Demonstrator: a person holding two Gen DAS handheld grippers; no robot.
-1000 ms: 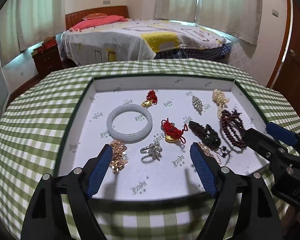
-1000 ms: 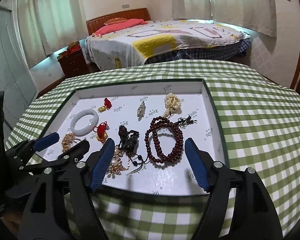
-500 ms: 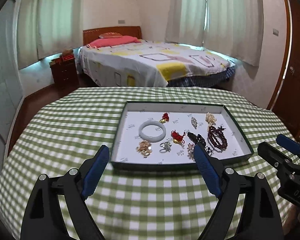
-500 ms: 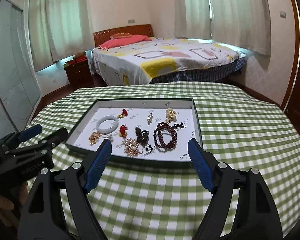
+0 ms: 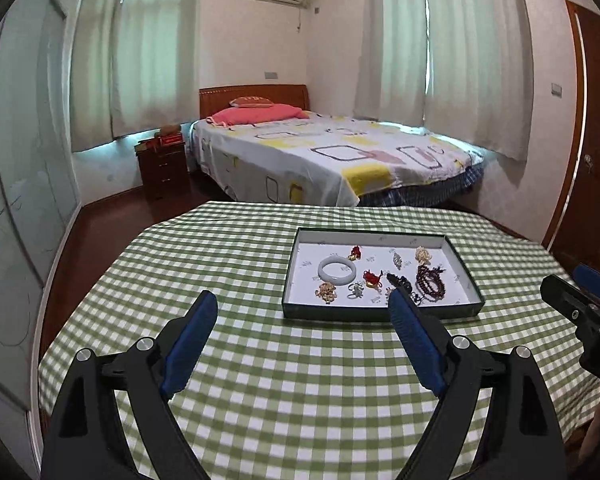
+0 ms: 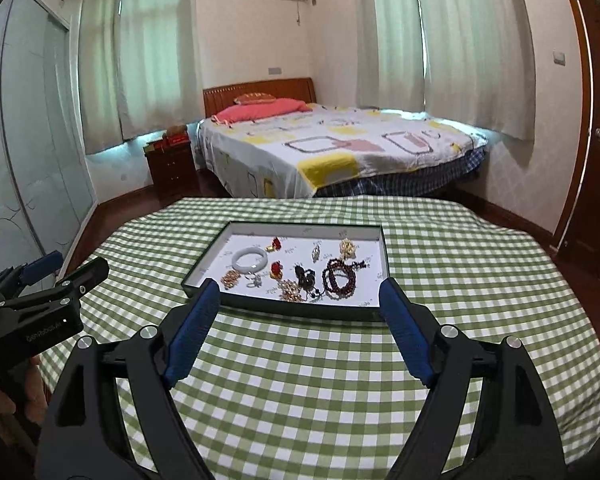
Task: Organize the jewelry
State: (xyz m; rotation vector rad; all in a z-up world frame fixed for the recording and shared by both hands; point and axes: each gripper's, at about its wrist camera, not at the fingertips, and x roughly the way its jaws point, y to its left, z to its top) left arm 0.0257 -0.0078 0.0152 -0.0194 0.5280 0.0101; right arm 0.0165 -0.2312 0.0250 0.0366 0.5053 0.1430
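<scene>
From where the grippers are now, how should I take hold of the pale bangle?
Pinch the bangle across its rim, one finger inside the hole and one outside, coming from above. It lies flat in the tray, so no side offers a face to clamp. Use its bare left arc.

Checked cloth tablecloth (image 5: 300, 380), glossy, perhaps jade bangle (image 5: 337, 270)

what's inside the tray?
Inside the tray: white bangle, dark bead bracelet, ring, gold and red charms, dark pendant. The near wall hides the front floor strip.
</scene>
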